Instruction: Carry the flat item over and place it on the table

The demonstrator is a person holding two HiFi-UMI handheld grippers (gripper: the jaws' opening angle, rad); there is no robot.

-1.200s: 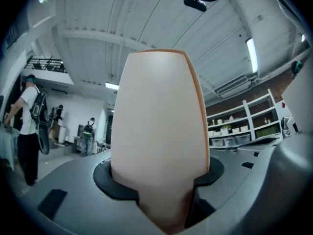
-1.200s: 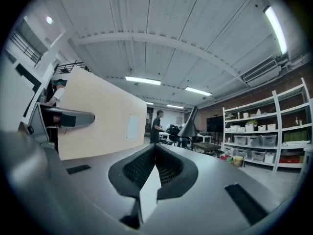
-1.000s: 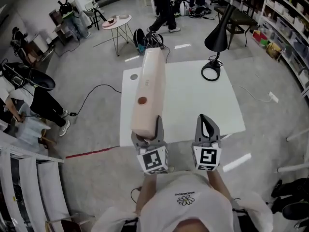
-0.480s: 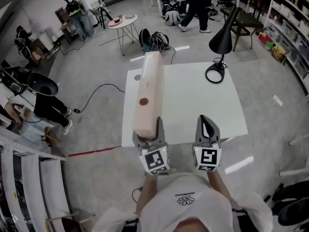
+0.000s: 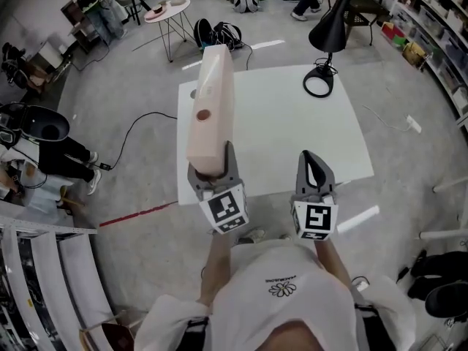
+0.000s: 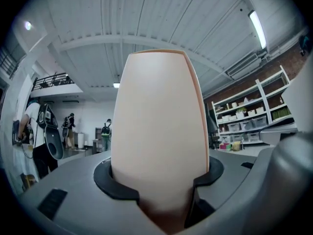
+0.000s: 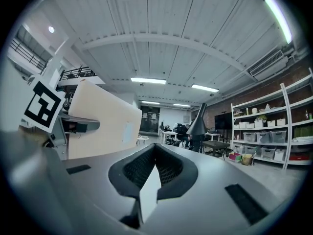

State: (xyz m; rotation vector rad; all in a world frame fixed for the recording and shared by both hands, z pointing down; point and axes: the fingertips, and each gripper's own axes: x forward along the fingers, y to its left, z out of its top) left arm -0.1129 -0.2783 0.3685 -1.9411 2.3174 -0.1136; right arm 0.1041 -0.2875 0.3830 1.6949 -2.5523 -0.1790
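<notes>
The flat item is a long pale pink board (image 5: pixel 208 108) with a round brownish hole, held end-up above the floor in front of the white table (image 5: pixel 292 134). My left gripper (image 5: pixel 212 170) is shut on its lower end; in the left gripper view the board (image 6: pixel 159 131) fills the gap between the jaws and rises toward the ceiling. My right gripper (image 5: pixel 316 178) sits beside it to the right, shut with nothing in it, pointing upward. The right gripper view shows the board (image 7: pixel 102 119) edge-on at the left, and that gripper's jaws (image 7: pixel 154 168) meeting.
A black desk lamp (image 5: pixel 327 35) stands on the table's far right corner, its ring base (image 5: pixel 319 86) on the top. A small round side table (image 5: pixel 167 12), bags and people are beyond. A cable (image 5: pixel 135 134) runs over the floor at left. Shelving (image 5: pixel 439 42) lines the right wall.
My left gripper and the board have moved left and upward in the head view. The table now sits nearer. The right gripper has barely moved. People in the background have walked on.
</notes>
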